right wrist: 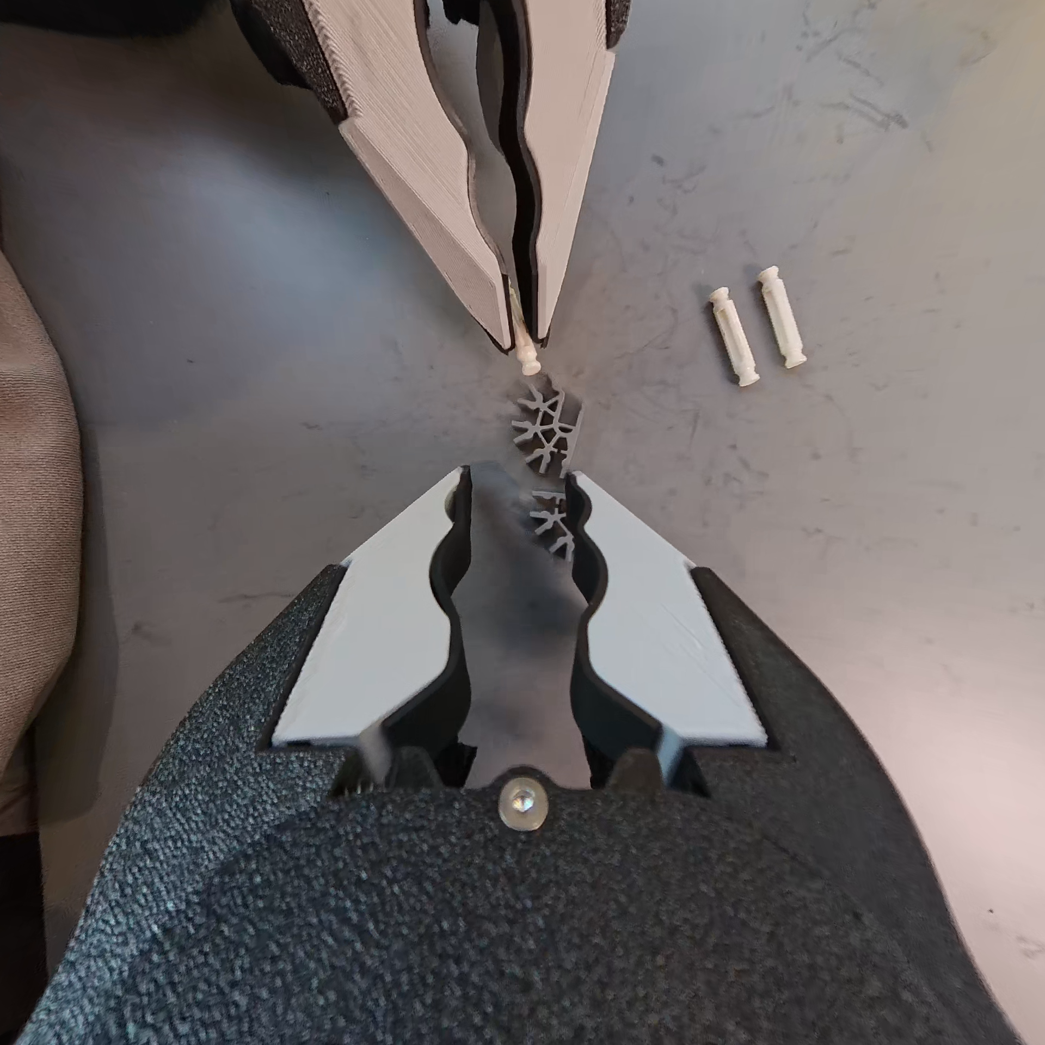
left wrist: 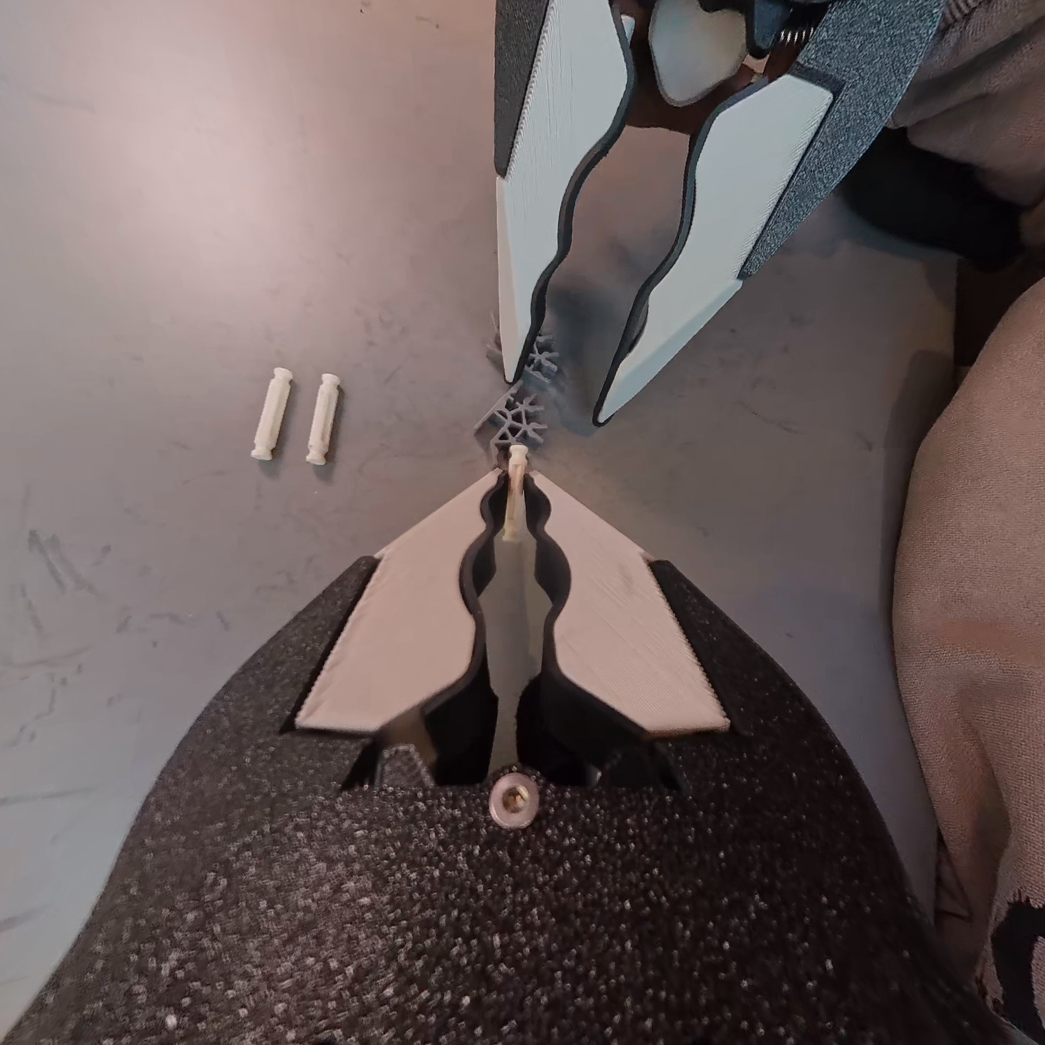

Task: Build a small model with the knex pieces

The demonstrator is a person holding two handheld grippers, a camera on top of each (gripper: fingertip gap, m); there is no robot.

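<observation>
My left gripper (left wrist: 514,474) is shut on a small white peg (left wrist: 515,492), whose tip sticks out past the fingertips. The peg's tip is right next to a grey snowflake-shaped connector piece (left wrist: 520,418) lying on the table. My right gripper (right wrist: 517,478) is open, with the grey connector piece (right wrist: 545,435) partly between its fingers and against the right-hand finger. In the left wrist view the right gripper (left wrist: 557,396) comes in from the top. In the right wrist view the left gripper (right wrist: 521,341) comes in from the top with the peg (right wrist: 527,362) pointing at the connector.
Two more white pegs (left wrist: 273,413) (left wrist: 322,418) lie side by side on the grey scuffed table (left wrist: 169,226); they also show in the right wrist view (right wrist: 732,336) (right wrist: 780,316). A person's beige clothing (left wrist: 989,565) (right wrist: 34,452) borders the table's near side.
</observation>
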